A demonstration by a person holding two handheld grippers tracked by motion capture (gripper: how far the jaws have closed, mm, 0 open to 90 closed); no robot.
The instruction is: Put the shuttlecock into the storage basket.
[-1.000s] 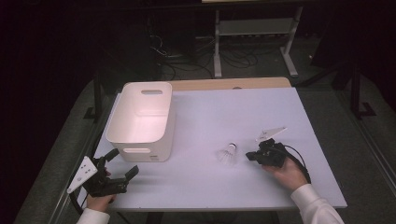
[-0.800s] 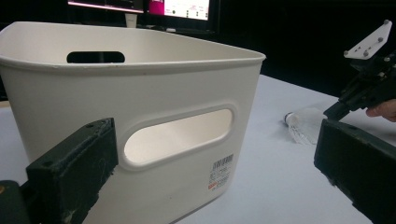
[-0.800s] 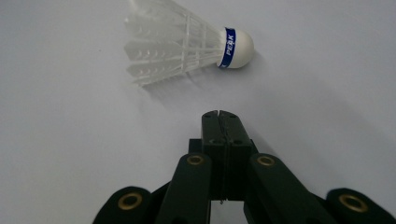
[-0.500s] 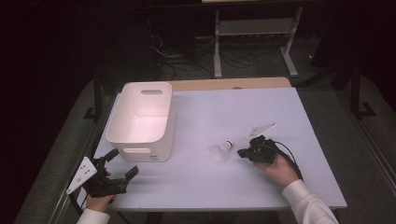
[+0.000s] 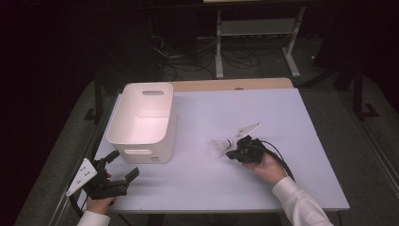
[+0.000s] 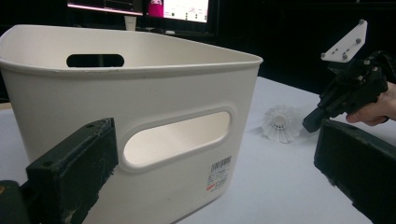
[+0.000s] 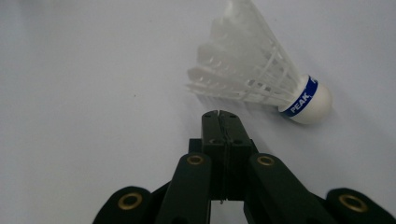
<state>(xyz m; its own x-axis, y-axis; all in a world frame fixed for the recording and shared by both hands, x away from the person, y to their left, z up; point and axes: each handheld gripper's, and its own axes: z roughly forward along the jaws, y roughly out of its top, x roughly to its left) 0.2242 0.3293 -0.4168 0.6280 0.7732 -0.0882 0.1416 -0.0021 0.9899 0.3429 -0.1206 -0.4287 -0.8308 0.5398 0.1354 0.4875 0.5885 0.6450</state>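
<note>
— One shuttlecock [image 5: 219, 147] and one white bin [image 5: 143, 121] are what we count on the table [image 5: 291, 117]. Two grippers complete the inventory. Do we agree on the positions?

— We agree. We place the shuttlecock on its side on the bare table surface, to the right of the bin and apart from it. In the right gripper view its cork tip carries one blue band, and its white feather skirt fans away from the tip.

— What do we record for the right gripper [image 5: 234, 153]?

— We record its fingers pressed fully together with nothing between them. Their closed tip sits just beside the shuttlecock's feathers; we cannot tell whether it touches them. One hand holds this gripper from the near right side, and one cable [image 5: 277, 157] trails back from it.

— And the left gripper [image 5: 123, 165]?

— We record its fingers spread wide and holding nothing. It rests at the near left corner of the table, aimed at the bin's near wall. In the left gripper view, that wall shows one handle slot and one barcode label [image 6: 218, 174], and the far wall shows a second handle slot.

— Contents of the bin?

— We see none in the part of the interior that shows in the high view.
</note>
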